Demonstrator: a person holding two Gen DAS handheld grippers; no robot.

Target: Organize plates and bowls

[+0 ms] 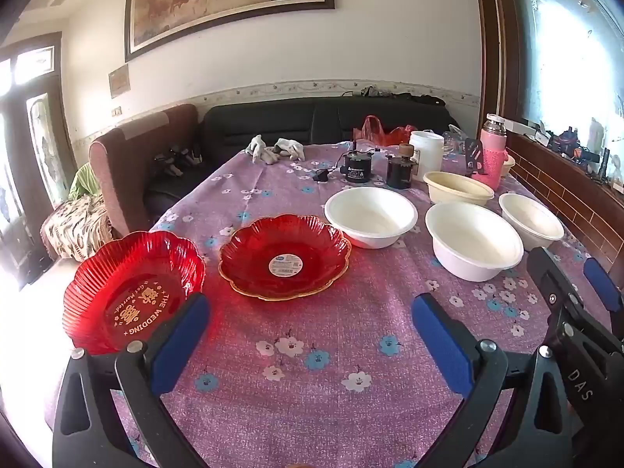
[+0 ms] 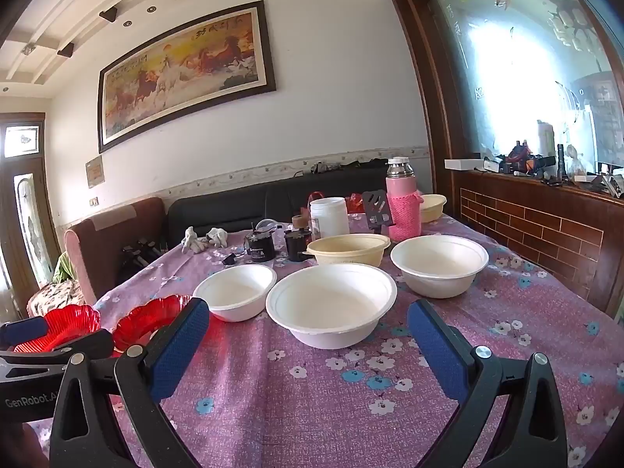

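In the left wrist view the left gripper (image 1: 310, 335) holds its jaws wide open and empty above the table (image 1: 312, 409), with two red plates (image 1: 132, 292) at the left edge, while in the right wrist view the right gripper (image 2: 308, 347), jaws also wide open and empty, faces three white bowls (image 2: 331, 304) near the table's middle.

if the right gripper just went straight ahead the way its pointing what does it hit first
Most likely the nearest white bowl, which sits dead ahead of the open right gripper, between its fingers. Only bare tablecloth lies before it, though depth is hard to judge here.
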